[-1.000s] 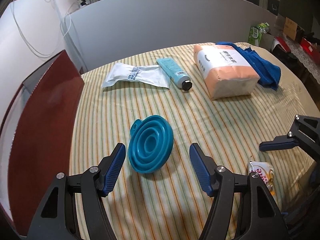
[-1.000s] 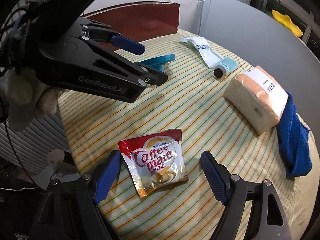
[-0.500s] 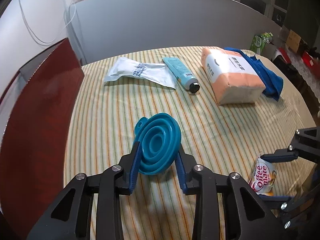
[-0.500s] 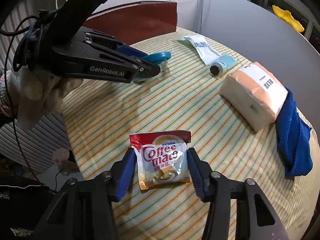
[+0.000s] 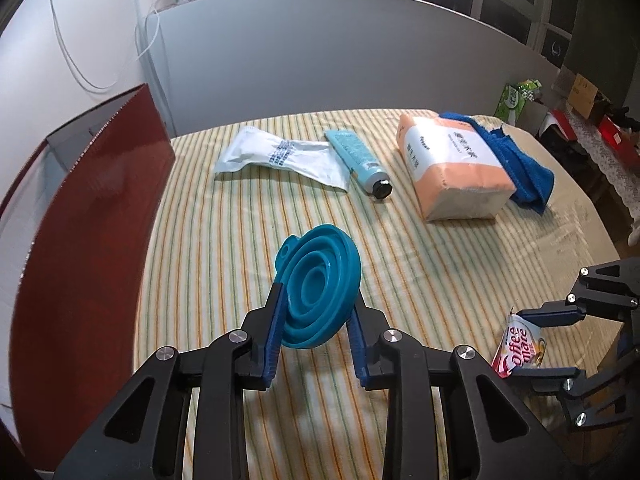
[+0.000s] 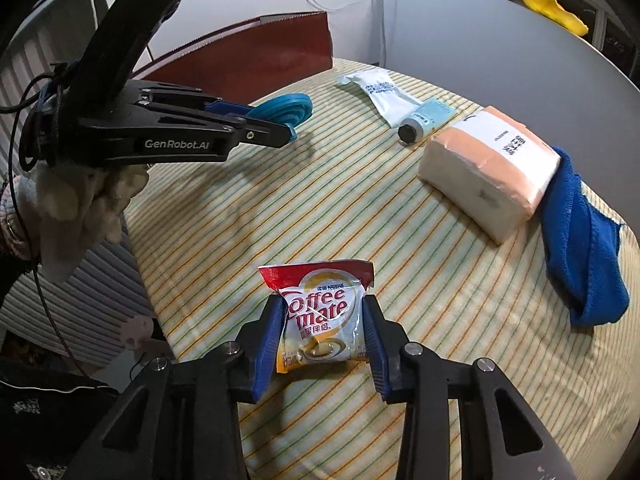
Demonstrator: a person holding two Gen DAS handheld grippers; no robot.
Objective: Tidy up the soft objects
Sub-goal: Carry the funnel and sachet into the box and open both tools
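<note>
The left gripper [image 5: 316, 314] squeezes a teal funnel [image 5: 318, 288] between its two blue pads, and its jaws are closing a little more on it. The funnel is folded flat and tips up on its edge, above the striped cloth. From the right camera, the funnel sticks out past the tips of the left gripper, which a gloved hand [image 6: 76, 204] holds.

The right gripper [image 6: 324, 320] has a red and white creamer packet [image 6: 320, 314] between its pads. Its jaws are closing too, and both pads press on the sides of the packet, which bulges and crinkles. The packet is near the front edge of the table [image 5: 240, 216]. In the left camera view it shows at the far right, between the dark fingers of the right gripper.

Farther back on the table lie more soft things. A white pouch [image 5: 280, 156] lies flat, and a pale blue tube [image 5: 356, 158] with a black cap lies just beside it, touching its edge. To the right of the tube is a peach pack of tissues [image 5: 452, 164]. A blue towel [image 5: 516, 164] is bunched up against the far side of the tissues. A dark red box [image 5: 80, 216] stands at the left edge of the table. A grey board [image 5: 340, 52] stands behind the table.
</note>
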